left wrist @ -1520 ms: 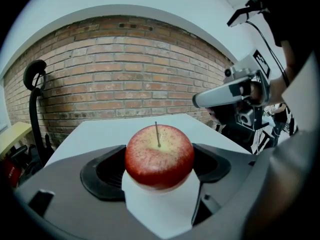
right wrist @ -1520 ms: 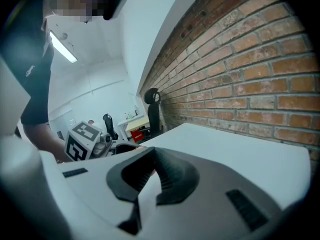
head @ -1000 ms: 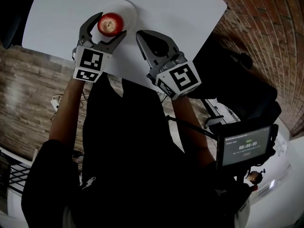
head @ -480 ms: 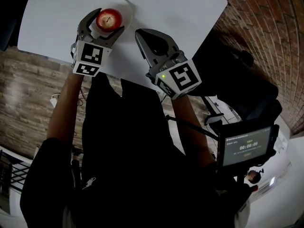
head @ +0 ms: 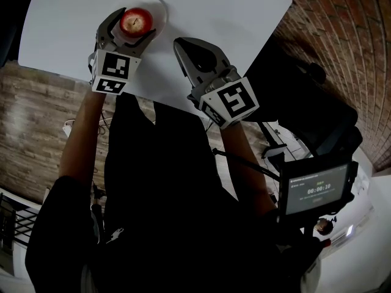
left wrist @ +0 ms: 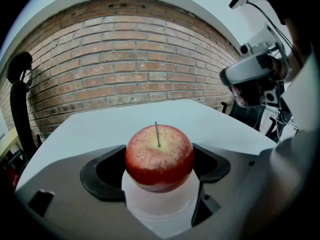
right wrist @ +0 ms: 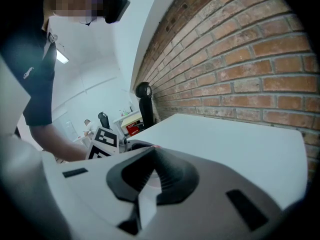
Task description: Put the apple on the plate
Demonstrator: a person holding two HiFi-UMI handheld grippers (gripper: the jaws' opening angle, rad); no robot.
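Note:
A red apple (head: 135,21) with its stem up sits between the jaws of my left gripper (head: 138,18), which is shut on it. Directly under the apple is a white plate (head: 160,7); whether the apple touches it I cannot tell. In the left gripper view the apple (left wrist: 159,156) fills the gap between the black pads (left wrist: 102,171), with the plate (left wrist: 160,206) showing below it. My right gripper (head: 181,45) hovers over the white table (head: 232,17) to the right of the plate, shut on nothing. From the right gripper view (right wrist: 150,153) the left gripper's marker cube (right wrist: 106,139) shows beyond its jaws.
The table's near edge (head: 165,105) runs just under both grippers. A brick wall (left wrist: 125,69) stands behind the table, with a black chair (left wrist: 17,99) at its end. A small screen with a timer (head: 314,188) hangs at the person's right side.
My left gripper has carried the apple a little farther away and to the left, over the plate. The right gripper has stayed where it was.

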